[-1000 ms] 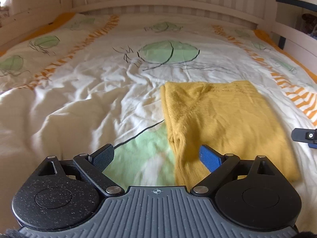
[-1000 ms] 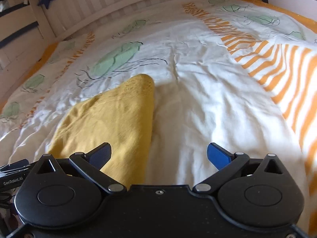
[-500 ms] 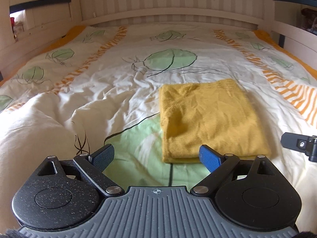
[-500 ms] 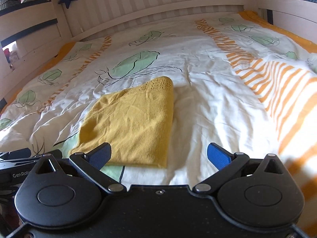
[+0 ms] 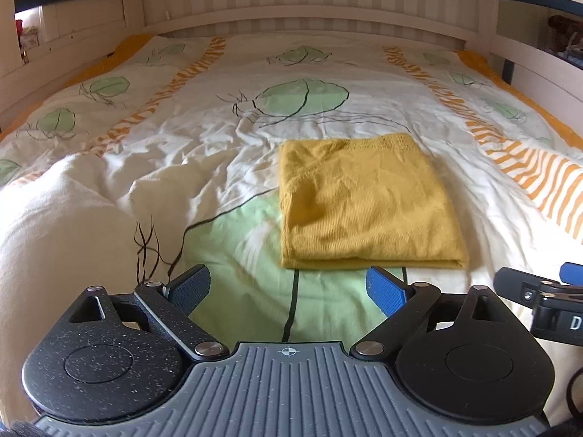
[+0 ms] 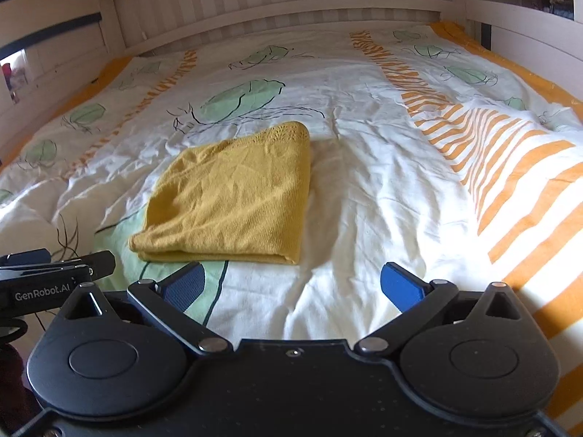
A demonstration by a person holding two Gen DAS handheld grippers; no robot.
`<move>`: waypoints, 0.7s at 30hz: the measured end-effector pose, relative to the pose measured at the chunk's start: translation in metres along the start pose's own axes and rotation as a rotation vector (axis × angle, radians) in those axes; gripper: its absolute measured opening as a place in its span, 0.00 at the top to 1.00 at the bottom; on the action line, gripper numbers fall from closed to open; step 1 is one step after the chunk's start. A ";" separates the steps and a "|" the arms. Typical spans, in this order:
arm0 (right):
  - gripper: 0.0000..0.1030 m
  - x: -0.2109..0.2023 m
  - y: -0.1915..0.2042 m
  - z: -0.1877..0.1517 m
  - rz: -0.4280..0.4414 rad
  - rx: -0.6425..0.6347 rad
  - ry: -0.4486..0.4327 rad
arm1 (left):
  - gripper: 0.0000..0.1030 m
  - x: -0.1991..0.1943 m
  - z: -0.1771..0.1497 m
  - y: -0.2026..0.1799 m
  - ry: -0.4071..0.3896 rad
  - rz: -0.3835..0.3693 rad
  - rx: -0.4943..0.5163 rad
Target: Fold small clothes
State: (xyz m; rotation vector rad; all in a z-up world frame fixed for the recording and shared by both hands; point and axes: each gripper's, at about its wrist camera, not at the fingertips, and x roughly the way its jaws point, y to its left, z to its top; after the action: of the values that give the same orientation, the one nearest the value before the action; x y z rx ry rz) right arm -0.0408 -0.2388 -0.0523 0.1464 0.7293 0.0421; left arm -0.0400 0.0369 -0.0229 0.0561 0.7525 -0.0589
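A mustard-yellow knit garment point(image 5: 364, 200) lies folded into a neat rectangle on the bed; it also shows in the right wrist view point(image 6: 237, 193). My left gripper point(image 5: 288, 284) is open and empty, held back from the garment's near edge. My right gripper point(image 6: 295, 280) is open and empty, near the garment's near right corner and apart from it. The right gripper shows at the right edge of the left wrist view point(image 5: 546, 295), and the left gripper at the left edge of the right wrist view point(image 6: 51, 280).
The bed has a rumpled white duvet point(image 5: 164, 167) with green leaf prints and orange stripes point(image 6: 510, 167). A white slatted headboard point(image 5: 298, 14) and side rails point(image 6: 528, 32) enclose it. A bulge of duvet point(image 5: 54, 225) rises at the left.
Both grippers have pulled back and up from the garment, which lay close under them a second ago. The garment stays folded and has not moved. Both stay open.
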 end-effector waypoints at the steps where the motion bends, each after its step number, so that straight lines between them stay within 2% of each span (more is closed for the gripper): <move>1: 0.01 0.000 0.001 -0.001 -0.001 -0.002 0.001 | 0.09 0.000 -0.001 0.001 0.005 -0.002 -0.004; 7: 0.01 -0.002 0.002 -0.004 0.060 0.009 0.015 | 0.09 -0.001 -0.005 0.003 0.027 -0.002 -0.010; 21: 0.01 -0.004 0.003 -0.005 0.078 0.022 0.030 | 0.09 0.000 -0.005 0.002 0.046 -0.011 -0.008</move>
State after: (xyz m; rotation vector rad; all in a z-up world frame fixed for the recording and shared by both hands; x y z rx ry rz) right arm -0.0469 -0.2354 -0.0526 0.1958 0.7536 0.1110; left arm -0.0437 0.0394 -0.0265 0.0456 0.7991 -0.0648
